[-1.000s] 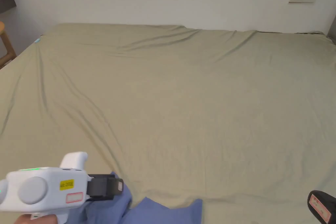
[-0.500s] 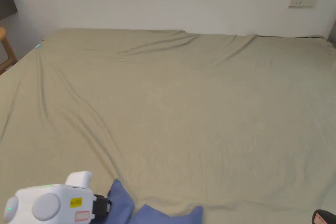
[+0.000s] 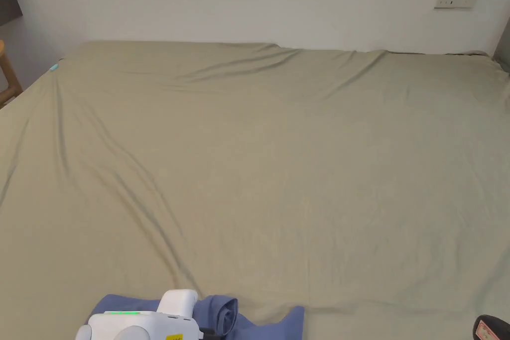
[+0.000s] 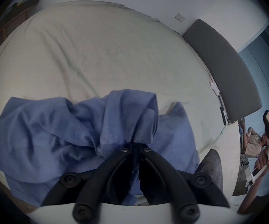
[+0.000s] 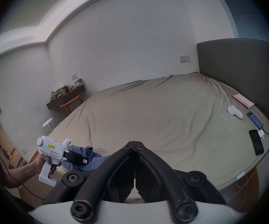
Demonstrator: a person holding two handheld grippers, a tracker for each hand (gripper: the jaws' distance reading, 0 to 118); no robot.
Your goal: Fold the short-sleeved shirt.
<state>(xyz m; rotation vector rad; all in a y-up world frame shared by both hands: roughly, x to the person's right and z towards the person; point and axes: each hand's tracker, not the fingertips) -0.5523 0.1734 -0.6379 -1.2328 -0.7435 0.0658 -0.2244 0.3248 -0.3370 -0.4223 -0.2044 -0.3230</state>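
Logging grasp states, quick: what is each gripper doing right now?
Left gripper: shut on the blue shirt, pinching a bunched fold.
Right gripper: shut, holding nothing.

The short-sleeved shirt (image 4: 53,135) is blue, of a fine ribbed knit, and lies crumpled in loose folds at the near edge of the bed (image 3: 279,157). One bunched fold (a hem with a stitched line across it) stands raised above the rest (image 3: 225,312). A flatter corner spreads toward the bed's middle (image 3: 291,317). Part of the cloth hangs past the bed's edge (image 5: 80,162).
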